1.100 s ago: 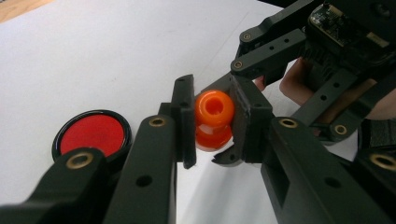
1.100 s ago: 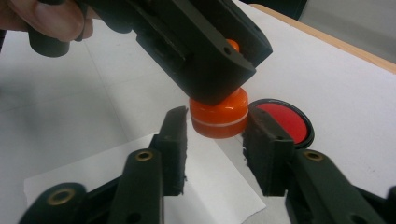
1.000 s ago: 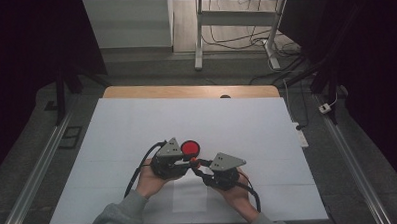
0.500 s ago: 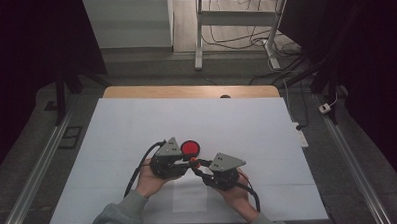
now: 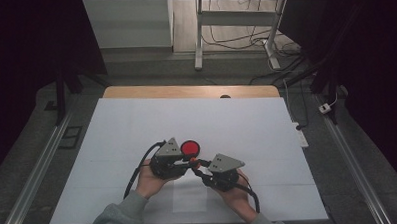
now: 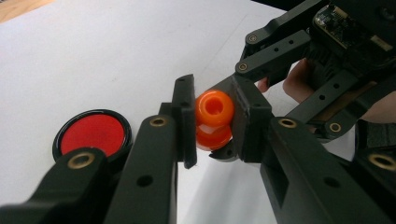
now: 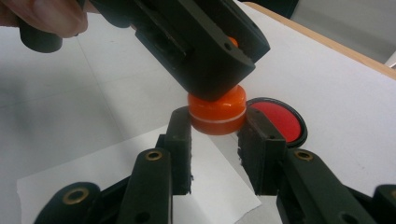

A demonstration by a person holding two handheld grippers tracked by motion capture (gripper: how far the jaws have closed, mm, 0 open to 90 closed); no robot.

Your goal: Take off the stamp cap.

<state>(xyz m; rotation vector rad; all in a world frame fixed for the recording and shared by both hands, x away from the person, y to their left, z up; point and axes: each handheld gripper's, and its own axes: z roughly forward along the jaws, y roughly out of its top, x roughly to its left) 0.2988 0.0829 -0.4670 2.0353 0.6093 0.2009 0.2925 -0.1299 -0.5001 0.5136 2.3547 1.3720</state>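
orange bottle (image 6: 213,120) — 1, clamped by both | left gripper (image 6: 212,122) — closed on its neck | right gripper (image 7: 215,122) — closed on its base | red disc (image 5: 190,149) — 1 | table (image 5: 137,124) — 1

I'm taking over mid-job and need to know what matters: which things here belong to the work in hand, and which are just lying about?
In the job:
- orange piece, gripped from opposite sides by both grippers
- left gripper, shut on it
- right gripper, shut on its lower part

Lying about:
- red disc with black rim, flat on the table beside the grippers
- loose white sheet under the right gripper
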